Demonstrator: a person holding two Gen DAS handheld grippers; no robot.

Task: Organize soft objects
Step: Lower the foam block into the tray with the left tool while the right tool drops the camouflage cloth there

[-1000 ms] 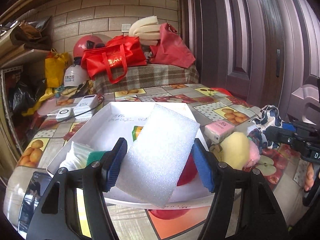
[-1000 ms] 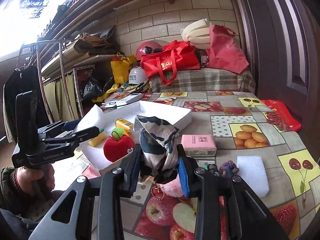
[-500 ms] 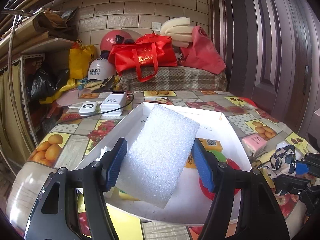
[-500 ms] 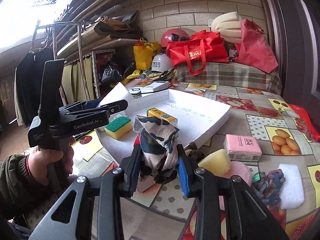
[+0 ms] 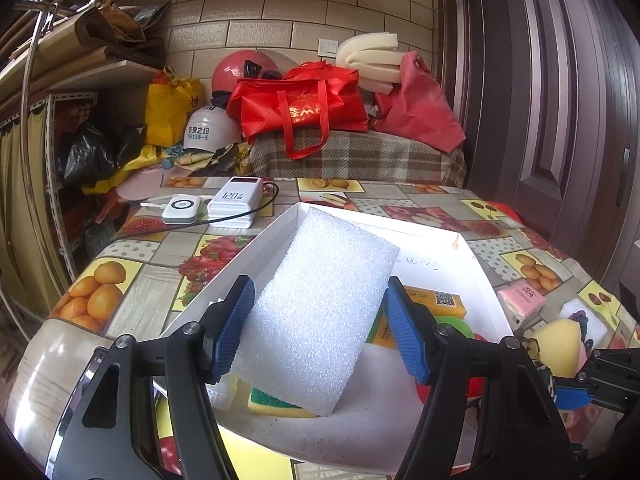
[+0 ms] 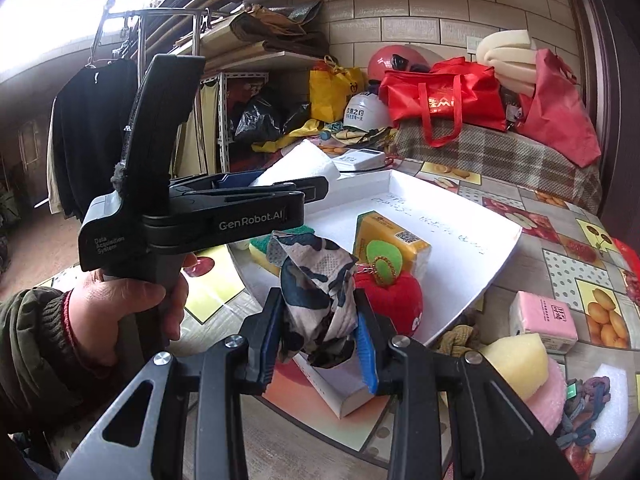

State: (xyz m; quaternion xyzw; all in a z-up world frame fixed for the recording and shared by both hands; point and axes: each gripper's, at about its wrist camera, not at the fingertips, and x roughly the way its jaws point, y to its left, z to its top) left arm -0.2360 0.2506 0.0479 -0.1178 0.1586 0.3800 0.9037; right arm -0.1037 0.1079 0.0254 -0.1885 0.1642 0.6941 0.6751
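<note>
"GenRobot.AI" and "Data Acquisition System" stand on the left gripper [image 6: 256,190] body, "120w" on the white power bank [image 5: 236,202] (helmet characters too small to read).

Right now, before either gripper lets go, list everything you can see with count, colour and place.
foam sheet: 1, white, clamped over the tray
patterned cloth: 1, camouflage, clamped at the tray's near edge
tray: 1, white, table centre
scrub sponge: 1, green and yellow, in tray
tissue pack: 1, yellow, in tray
plush apple: 1, red, in tray
pink pack: 1, on table right of tray
foam wedge: 1, yellow, on table right of tray
power banks: 2, white, far side of table
red bag: 1, behind the table
left gripper: shut on foam sheet
right gripper: shut on patterned cloth
</note>
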